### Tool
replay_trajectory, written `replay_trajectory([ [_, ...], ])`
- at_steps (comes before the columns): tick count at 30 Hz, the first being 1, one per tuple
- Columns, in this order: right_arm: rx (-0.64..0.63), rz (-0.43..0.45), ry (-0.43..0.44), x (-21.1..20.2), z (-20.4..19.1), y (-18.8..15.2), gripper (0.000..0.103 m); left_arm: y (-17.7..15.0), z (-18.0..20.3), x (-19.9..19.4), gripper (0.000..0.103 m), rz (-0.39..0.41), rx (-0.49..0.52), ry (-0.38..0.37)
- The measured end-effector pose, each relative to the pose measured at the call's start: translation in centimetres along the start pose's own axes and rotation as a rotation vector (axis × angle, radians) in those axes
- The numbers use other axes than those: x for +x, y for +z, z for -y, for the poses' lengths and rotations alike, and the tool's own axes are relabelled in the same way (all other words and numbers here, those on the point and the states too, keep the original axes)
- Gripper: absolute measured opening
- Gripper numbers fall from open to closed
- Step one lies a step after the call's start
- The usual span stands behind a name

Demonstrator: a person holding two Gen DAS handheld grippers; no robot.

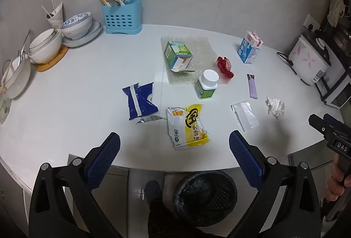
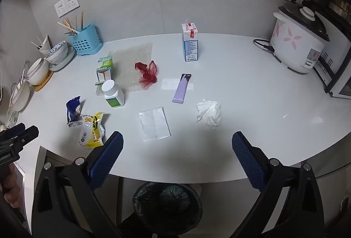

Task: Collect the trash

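Note:
Trash lies on the white counter (image 1: 76,84): a yellow snack wrapper (image 1: 188,126) (image 2: 93,130), a blue wrapper (image 1: 140,102) (image 2: 73,109), a clear flat packet (image 1: 244,115) (image 2: 154,124), a crumpled tissue (image 1: 275,107) (image 2: 208,113), a red net (image 1: 224,67) (image 2: 148,74), a green carton (image 1: 177,55) (image 2: 104,68) on bubble wrap (image 1: 197,45), a milk carton (image 1: 250,47) (image 2: 190,41), a white-capped bottle (image 1: 207,86) (image 2: 113,93) and a purple lighter (image 1: 252,85) (image 2: 182,87). My left gripper (image 1: 174,143) is open above the counter's front edge, near the yellow wrapper. My right gripper (image 2: 177,143) is open and empty before the clear packet. A black lined bin (image 1: 205,196) (image 2: 167,205) stands below.
Stacked bowls (image 1: 46,45) and a blue utensil holder (image 1: 121,16) stand at the back left. A rice cooker (image 2: 298,43) and an appliance (image 2: 337,71) stand at the right. The counter's front edge curves just ahead of both grippers.

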State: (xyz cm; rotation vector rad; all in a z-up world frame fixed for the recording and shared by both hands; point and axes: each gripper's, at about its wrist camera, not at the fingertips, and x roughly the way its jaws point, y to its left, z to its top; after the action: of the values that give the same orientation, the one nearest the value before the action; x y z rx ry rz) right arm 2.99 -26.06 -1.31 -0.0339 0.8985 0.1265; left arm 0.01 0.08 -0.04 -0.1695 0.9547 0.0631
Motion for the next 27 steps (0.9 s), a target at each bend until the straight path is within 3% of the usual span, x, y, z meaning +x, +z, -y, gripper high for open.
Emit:
replay_trajectory([
  [27,-0.037,0.005,0.004,-0.6,-0.2,0.5,0.095,0.5,0.7,-1.1,0.097,0.01,0.016,0.011],
])
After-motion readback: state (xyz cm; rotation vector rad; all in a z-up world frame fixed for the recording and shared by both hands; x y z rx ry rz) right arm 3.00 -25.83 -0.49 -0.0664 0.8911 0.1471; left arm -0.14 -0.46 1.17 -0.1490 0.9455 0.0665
